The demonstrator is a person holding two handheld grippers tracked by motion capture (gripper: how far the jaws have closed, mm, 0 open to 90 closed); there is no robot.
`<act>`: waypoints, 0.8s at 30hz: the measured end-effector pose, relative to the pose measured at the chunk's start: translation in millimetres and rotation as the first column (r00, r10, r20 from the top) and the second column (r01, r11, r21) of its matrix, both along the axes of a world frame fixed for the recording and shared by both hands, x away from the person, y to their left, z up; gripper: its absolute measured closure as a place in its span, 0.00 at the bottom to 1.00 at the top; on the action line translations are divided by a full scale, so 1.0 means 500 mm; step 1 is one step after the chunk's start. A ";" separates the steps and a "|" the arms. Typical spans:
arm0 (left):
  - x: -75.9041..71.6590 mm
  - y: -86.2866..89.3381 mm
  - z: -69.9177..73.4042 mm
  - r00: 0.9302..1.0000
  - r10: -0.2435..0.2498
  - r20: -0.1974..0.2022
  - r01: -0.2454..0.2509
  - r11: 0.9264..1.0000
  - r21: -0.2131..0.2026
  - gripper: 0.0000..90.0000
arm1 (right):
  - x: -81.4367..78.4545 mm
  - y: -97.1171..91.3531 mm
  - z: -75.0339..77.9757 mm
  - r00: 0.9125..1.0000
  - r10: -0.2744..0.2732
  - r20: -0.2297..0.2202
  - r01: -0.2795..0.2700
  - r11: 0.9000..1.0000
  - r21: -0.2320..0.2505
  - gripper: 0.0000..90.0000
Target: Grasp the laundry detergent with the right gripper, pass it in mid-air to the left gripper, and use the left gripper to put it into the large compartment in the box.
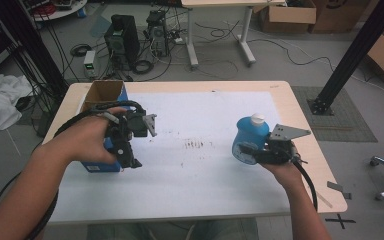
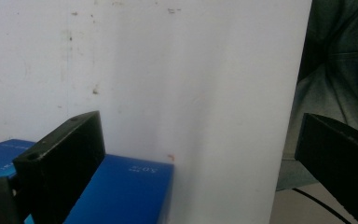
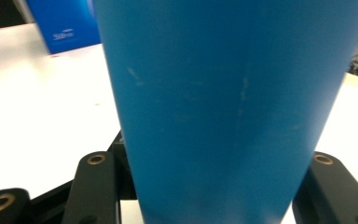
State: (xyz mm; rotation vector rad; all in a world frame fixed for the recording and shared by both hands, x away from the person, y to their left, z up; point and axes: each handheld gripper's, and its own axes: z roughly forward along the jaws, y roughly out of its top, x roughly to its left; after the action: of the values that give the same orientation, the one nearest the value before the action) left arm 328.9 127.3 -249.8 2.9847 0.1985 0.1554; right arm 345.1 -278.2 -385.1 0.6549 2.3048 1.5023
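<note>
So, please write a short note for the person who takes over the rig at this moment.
Right gripper: shut on the blue bottle, which has a white cap, over the table's right half.
Left gripper: open, holds nothing, jaws above the blue box at the table's left side.
Done: bottle grasped.
Left: probably bring the bottle to the open box; the left gripper may steady it. Whether the bottle rests on the table is unclear.

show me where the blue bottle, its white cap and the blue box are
blue bottle [image 1: 250,134], high view, on its upper body.
white cap [image 1: 257,119], high view, on the cap's top.
blue box [image 2: 121,186], left gripper view, on its blue top face.
</note>
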 end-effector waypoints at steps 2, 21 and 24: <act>-0.001 -0.002 0.000 1.000 -0.002 -0.002 0.003 1.000 0.004 0.02 | -0.007 0.006 0.007 1.000 0.010 0.005 -0.010 1.000 -0.012 0.50; -0.014 -0.037 0.003 0.999 -0.039 -0.009 0.039 0.999 0.004 0.03 | -0.053 0.135 0.006 0.988 0.157 0.009 -0.157 0.987 0.036 0.50; -0.014 -0.040 0.004 0.999 -0.042 -0.010 0.042 0.999 0.007 0.03 | -0.050 0.152 -0.005 0.982 0.187 0.014 -0.187 0.981 0.042 0.50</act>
State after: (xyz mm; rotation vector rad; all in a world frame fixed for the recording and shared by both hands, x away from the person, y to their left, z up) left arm 322.0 107.5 -247.6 2.9949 0.1366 0.1376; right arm 320.0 -202.1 -387.6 0.4499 2.3889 1.6364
